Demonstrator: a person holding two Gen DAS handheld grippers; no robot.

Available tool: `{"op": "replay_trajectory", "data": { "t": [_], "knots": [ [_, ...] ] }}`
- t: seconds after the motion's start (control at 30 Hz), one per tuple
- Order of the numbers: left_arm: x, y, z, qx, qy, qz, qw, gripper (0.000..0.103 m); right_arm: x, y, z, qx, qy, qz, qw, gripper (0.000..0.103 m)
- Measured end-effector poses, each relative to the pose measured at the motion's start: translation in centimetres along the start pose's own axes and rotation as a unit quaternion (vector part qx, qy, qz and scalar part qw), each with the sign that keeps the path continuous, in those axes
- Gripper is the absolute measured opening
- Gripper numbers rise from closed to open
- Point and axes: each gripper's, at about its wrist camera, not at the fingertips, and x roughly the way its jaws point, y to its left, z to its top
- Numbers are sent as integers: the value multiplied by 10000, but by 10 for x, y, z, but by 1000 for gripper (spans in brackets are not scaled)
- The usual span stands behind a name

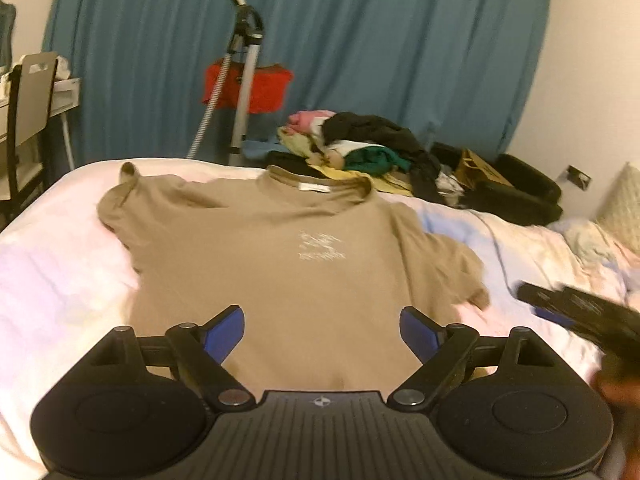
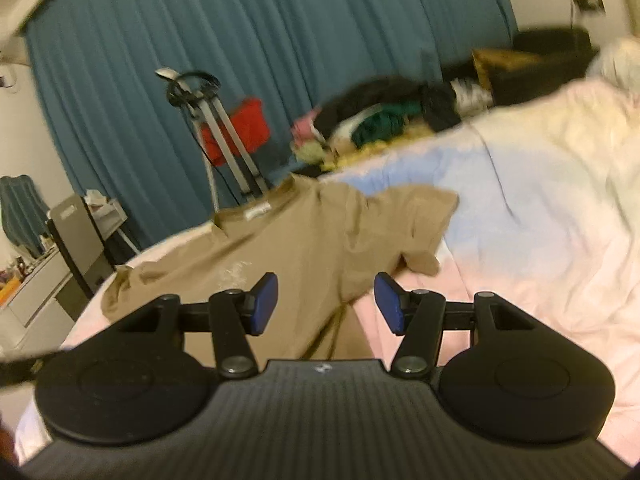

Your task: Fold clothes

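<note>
Both the left gripper (image 1: 322, 330) and right gripper (image 2: 326, 304) gape empty above the tan cotton T-shirt (image 1: 288, 264); a careless pinch risks bunching its rumpled sleeve (image 1: 460, 272).

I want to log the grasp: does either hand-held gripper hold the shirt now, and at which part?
Nothing is held. The left hand-held gripper and the right hand-held gripper both stand open above the tan T-shirt, pads clear of the cloth.
</note>
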Motion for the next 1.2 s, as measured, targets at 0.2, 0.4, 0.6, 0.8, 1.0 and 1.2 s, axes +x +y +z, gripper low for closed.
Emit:
{"op": "replay_trajectory", "data": {
  "t": [0.2, 0.4, 0.6, 0.8, 1.0, 1.2],
  "knots": [
    [21, 16, -19, -376, -128, -213, 9990, 87, 88, -65, 26, 838, 300, -251, 9957, 57],
    [59, 46, -21, -840, 45, -294, 9960, 87, 172, -98, 32, 984, 338, -300, 9941, 52],
    [91, 51, -17, -967, 91, -579, 9936, 87, 194, -77, 60, 55, -96, -352, 9993, 10],
    [118, 43, -12, -621, -39, -665, 9958, 87, 203, -87, 120, -537, -456, -1121, 9912, 9],
    [141, 44, -18, -551, 239, -786, 9951, 87, 245, -109, 114, -346, 113, -1446, 9888, 13],
    [142, 40, -19, -424, 244, -940, 9944, 86, 202, -99, 102, -104, -3, -1223, 9924, 81]
  ]
}}
